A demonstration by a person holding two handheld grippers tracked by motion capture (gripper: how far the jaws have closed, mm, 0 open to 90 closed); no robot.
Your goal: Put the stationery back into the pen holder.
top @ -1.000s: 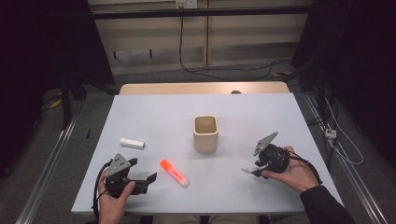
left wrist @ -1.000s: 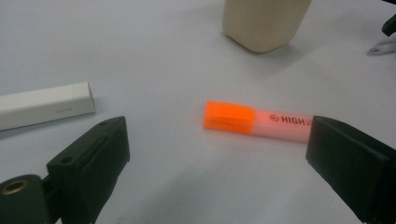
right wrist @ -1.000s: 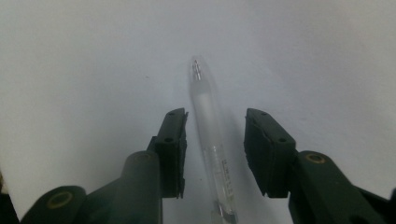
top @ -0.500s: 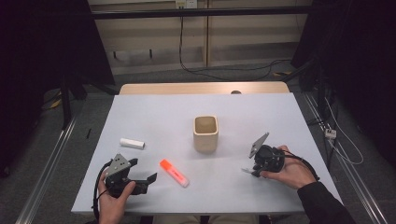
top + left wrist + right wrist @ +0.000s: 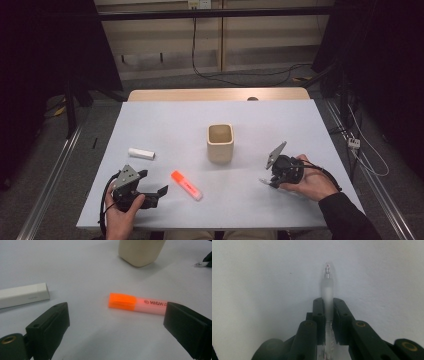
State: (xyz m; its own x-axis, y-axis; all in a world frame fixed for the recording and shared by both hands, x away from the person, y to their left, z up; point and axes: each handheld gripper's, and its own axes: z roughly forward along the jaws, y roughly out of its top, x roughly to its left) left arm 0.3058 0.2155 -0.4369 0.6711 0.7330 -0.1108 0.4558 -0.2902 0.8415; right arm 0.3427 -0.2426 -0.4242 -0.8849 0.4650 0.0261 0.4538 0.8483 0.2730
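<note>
My right gripper (image 5: 270, 179) lies low at the table's right, and its jaws have just been closing. In the right gripper view the right gripper (image 5: 328, 302) is shut on a clear pen (image 5: 328, 287) whose metal tip points ahead over the table. My left gripper (image 5: 161, 196) rests at the front left, open. In the left gripper view the left gripper (image 5: 117, 315) has an orange highlighter (image 5: 140, 304) lying just beyond its wide-apart jaws, untouched. The same highlighter (image 5: 186, 185) lies on the table just right of that gripper.
A beige square cup (image 5: 220, 144) stands upright at the table's middle. A white capped stick (image 5: 141, 153) lies at the left, beyond the left gripper. The table's front edge (image 5: 210, 229) runs close below both hands.
The right gripper's jaws have narrowed onto the pen, and that hand has shifted a little to the left. The left gripper, highlighter, cup and white stick have stayed put.
</note>
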